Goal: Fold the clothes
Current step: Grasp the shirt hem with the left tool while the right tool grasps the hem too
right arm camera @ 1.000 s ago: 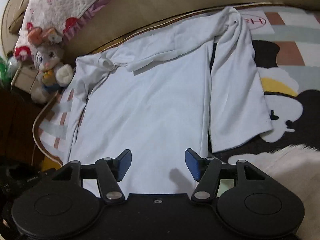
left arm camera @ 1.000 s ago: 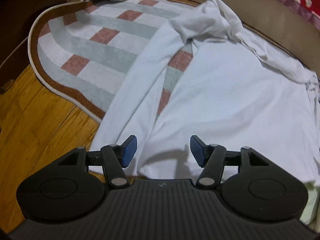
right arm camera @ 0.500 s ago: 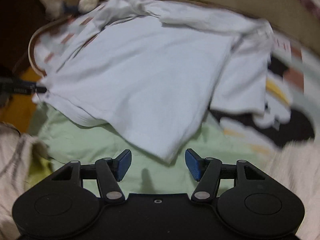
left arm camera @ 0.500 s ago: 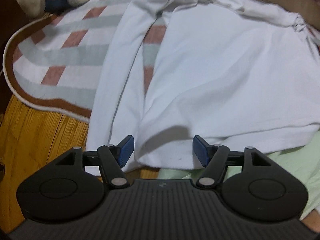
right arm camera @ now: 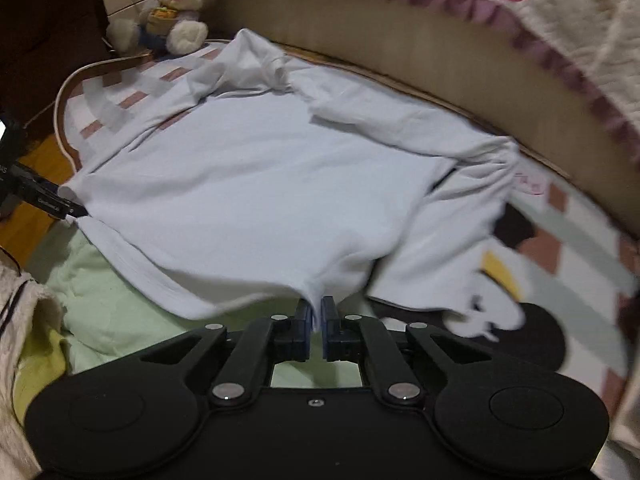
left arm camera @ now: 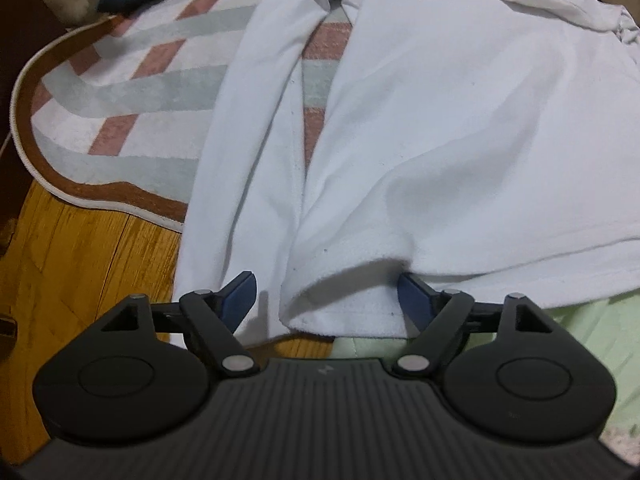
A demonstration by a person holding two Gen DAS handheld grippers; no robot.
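No writing can be read clearly. A white long-sleeved shirt (right arm camera: 260,184) of soft knit is being spread over a striped rug (left arm camera: 132,92), its near hem pinched by the clenched right gripper (right arm camera: 316,320). The left gripper (left arm camera: 326,296) is being opened, jaws astride the hem's left corner, pads clear of the cloth.

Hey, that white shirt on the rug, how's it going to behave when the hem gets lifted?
The white shirt is probably floppy: its hem sags away beside the right gripper pinching it. Likely light, since a small pinch raises that edge. The sleeve lies loose, so it may trail.
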